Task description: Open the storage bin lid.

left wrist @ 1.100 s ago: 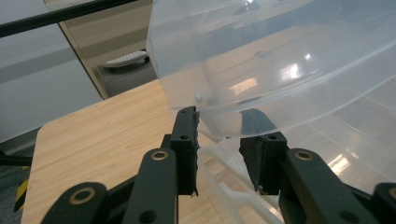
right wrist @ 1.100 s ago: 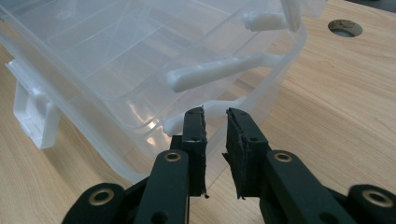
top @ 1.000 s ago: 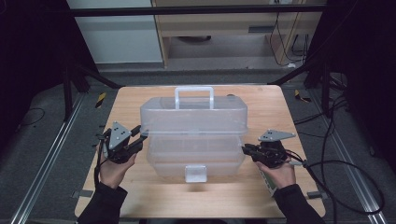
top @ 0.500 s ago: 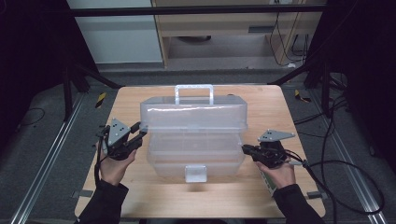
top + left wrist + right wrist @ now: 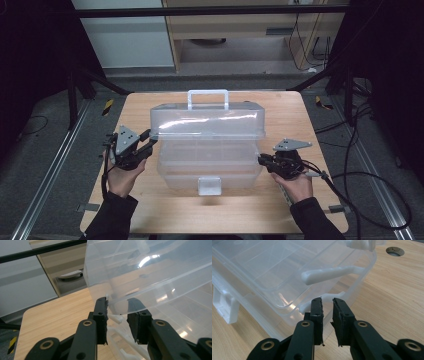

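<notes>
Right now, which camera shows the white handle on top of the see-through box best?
The high view: the handle stands whole at the far top edge of the box. The gripper views show the box's clear walls up close, with white side arms, not that handle.

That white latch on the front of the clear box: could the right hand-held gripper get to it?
Probably yes: the latch faces bare table, and the right hand-held gripper sits beside the box with nothing between.

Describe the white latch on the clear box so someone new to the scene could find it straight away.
Start at the wooden table, then the big clear plastic box at its middle. On the box's wall nearest the person, low and centred, sits the latch: a small opaque white square tab, unlike the tall looped white handle at the far side.
</notes>
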Tool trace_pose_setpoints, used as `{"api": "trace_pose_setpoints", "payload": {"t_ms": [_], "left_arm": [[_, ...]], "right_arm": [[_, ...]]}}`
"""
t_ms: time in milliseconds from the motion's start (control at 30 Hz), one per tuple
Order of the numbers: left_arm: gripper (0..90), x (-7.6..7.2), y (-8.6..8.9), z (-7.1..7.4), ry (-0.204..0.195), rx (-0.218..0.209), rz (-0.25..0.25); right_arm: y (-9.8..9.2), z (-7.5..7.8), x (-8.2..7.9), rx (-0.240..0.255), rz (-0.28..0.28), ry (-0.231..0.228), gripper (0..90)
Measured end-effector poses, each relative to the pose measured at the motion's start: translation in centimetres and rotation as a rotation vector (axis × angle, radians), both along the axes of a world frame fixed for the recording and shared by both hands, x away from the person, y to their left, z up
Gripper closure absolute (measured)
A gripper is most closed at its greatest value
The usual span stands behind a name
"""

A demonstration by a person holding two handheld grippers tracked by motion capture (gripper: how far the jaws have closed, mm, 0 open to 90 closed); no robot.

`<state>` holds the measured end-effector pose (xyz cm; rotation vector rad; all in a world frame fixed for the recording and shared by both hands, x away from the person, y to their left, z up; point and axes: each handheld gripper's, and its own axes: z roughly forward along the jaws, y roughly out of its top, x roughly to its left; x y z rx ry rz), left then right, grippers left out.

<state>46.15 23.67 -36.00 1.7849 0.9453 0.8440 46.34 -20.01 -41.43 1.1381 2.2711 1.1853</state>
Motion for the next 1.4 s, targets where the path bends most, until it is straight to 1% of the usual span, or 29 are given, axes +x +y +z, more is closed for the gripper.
{"api": "trace_pose_setpoints", "payload": {"t_ms": [200, 267, 300, 400, 733, 867, 1033, 1067, 1100, 1133, 1233, 1267, 1400], "left_arm": [[69.1, 0.1, -0.1, 0.2, -0.004, -0.003, 0.006], [69.2, 0.2, -0.1, 0.2, -0.008, -0.009, 0.008], [69.3, 0.3, -0.1, 0.3, -0.010, -0.004, 0.008], [69.6, 0.5, -0.2, 0.5, -0.017, -0.023, 0.016], [70.8, 1.3, -0.2, 1.0, -0.030, -0.045, 0.033], [71.5, 1.8, -0.2, 1.4, -0.039, -0.036, 0.034], [72.2, 2.3, -0.3, 1.8, -0.042, -0.045, 0.040], [72.4, 2.5, -0.3, 1.9, -0.044, -0.036, 0.039], [72.5, 2.6, -0.4, 2.0, -0.045, -0.044, 0.042], [72.7, 2.7, -0.4, 2.1, -0.045, -0.038, 0.045], [73.2, 3.1, -0.5, 2.3, -0.049, -0.042, 0.051], [73.4, 3.3, -0.5, 2.4, -0.048, -0.037, 0.052], [73.8, 3.9, -0.6, 2.8, -0.046, -0.044, 0.059]], "right_arm": [[0.1, 0.0, 0.1, 0.008, -0.021, 0.021, 77.8], [0.1, 0.0, 0.1, 0.008, -0.023, 0.023, 77.8], [0.1, 0.0, 0.1, 0.009, -0.023, 0.023, 77.8], [0.1, 0.0, 0.1, 0.008, -0.021, 0.023, 77.9], [0.0, 0.0, 0.1, 0.010, -0.024, 0.027, 78.1], [0.1, 0.0, 0.1, 0.009, -0.025, 0.027, 78.1], [0.0, 0.0, 0.1, 0.009, -0.024, 0.027, 78.0], [0.0, 0.0, 0.1, 0.009, -0.024, 0.027, 78.0], [0.0, 0.0, 0.1, 0.007, -0.022, 0.025, 78.0], [0.0, 0.0, 0.1, 0.007, -0.022, 0.026, 78.0], [0.0, 0.0, 0.1, 0.008, -0.023, 0.027, 78.0], [0.0, 0.0, 0.1, 0.009, -0.025, 0.030, 77.9], [0.0, 0.0, 0.2, 0.009, -0.024, 0.030, 77.7]]}}
